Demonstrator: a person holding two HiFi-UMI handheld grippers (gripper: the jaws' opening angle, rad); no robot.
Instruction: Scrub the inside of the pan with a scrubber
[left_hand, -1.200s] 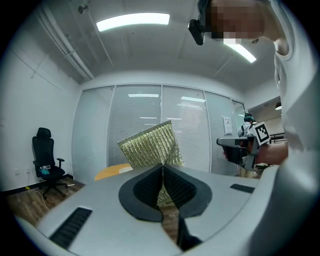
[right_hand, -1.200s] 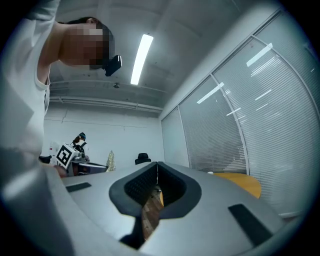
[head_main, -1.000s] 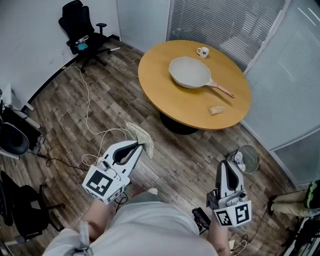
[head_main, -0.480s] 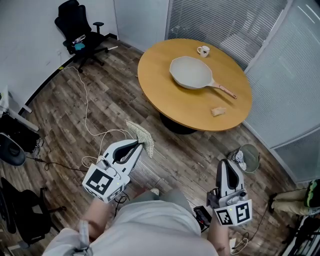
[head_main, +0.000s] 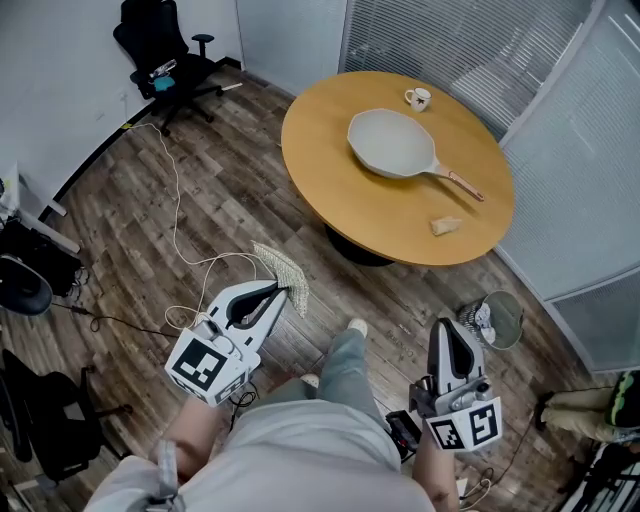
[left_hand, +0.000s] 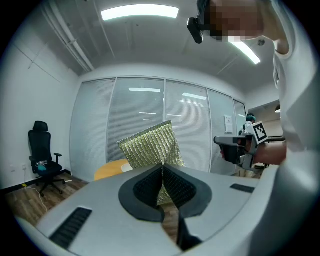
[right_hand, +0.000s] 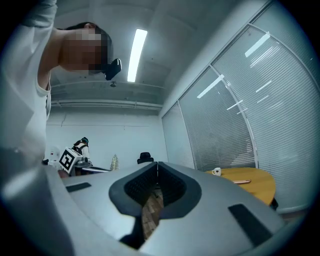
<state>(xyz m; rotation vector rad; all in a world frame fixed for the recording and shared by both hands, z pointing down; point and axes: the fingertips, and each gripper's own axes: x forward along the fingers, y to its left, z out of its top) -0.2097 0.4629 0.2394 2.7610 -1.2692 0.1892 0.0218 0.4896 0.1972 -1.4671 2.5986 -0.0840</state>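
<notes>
**Both grippers low over the floor; pan on the table, well apart from them.**

Head view: the pan (head_main: 392, 143) lies on the round table (head_main: 350, 205) at 1 o'clock from the person, its handle toward 4 o'clock. A mug (head_main: 418, 97) stands at the pan's 1 o'clock and a small tan piece (head_main: 446, 226) at its 5 o'clock. Only the left gripper view confirms the left gripper (left_hand: 162, 169) pinching the lower edge of the scrubber (left_hand: 150, 146), which stands up above the jaws. Only the right gripper view confirms the right gripper (right_hand: 157, 166) pressed together, nothing between its jaws. That view shows the mug and table at 3 o'clock.
</notes>
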